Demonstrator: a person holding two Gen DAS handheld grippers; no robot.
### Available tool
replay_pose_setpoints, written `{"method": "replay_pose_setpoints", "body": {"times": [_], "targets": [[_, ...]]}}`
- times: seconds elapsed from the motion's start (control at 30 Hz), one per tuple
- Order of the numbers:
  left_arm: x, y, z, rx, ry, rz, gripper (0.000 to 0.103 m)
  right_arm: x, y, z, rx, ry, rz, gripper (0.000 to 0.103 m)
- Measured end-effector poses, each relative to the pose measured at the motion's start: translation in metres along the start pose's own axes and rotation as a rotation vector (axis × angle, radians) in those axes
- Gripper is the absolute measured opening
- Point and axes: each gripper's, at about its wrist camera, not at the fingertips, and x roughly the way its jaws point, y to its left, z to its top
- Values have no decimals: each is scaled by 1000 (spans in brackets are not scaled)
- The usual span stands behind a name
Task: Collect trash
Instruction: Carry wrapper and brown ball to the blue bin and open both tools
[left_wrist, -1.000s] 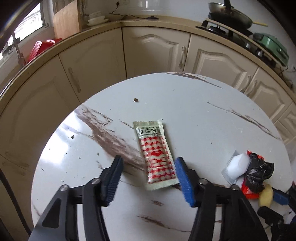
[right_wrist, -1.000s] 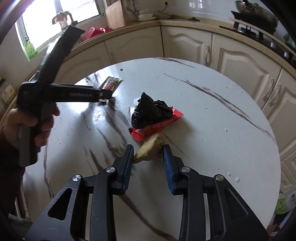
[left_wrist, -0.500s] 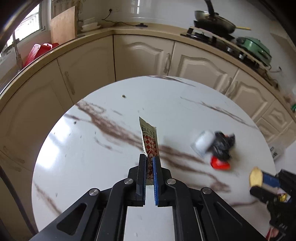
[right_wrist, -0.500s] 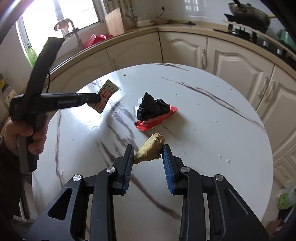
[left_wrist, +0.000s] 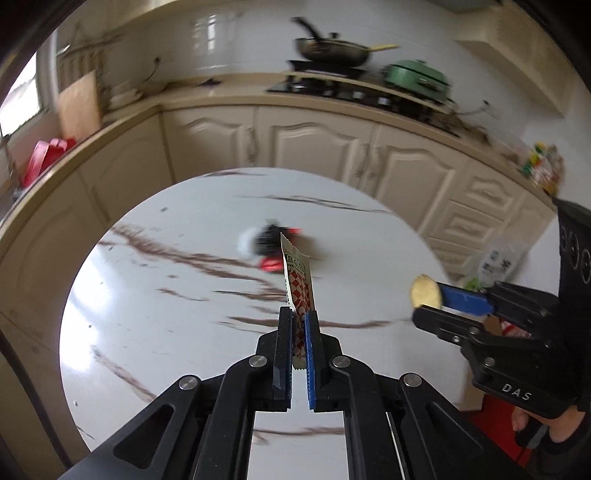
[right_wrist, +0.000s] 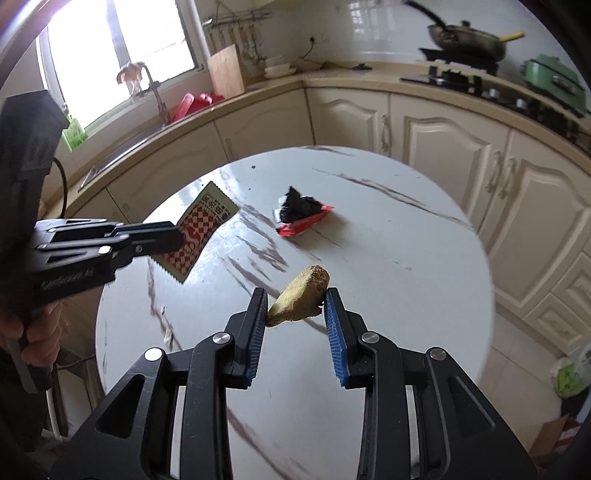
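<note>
Left wrist view: I've got the left tool (left_wrist: 299, 321) pinched tight on the red-checkered sachet (left_wrist: 297, 280), held edge-up in the air over the round worktop (left_wrist: 155, 314). Right tool (right_wrist: 295, 314) is clamping the yellowish food scrap (right_wrist: 301, 297) between its pads, also off the worktop. Black bag (right_wrist: 299, 208) on red wrapper (right_wrist: 304, 223) sits mid-worktop.

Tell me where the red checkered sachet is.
Pinched in the left tongs, the red checkered sachet hangs above the round table, left of the black-and-red wrapper pile.
</note>
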Motion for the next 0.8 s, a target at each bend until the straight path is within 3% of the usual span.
{"method": "replay_pose_setpoints", "body": {"times": [0.2,0.37,0.57,0.8], "targets": [[-12,-100,-7,110,2,-58,2,-67,-47,-38,71,-53,-56,30],[2,-196,-15,217,38,-141,2,-120,-112,-88,183,-64,-137,30],[50,-285,-18,307,101,-212,2,-148,-194,-148,327,-29,-226,30],[145,-354,-14,363,216,-229,2,-129,-268,-195,453,16,-242,32]]}}
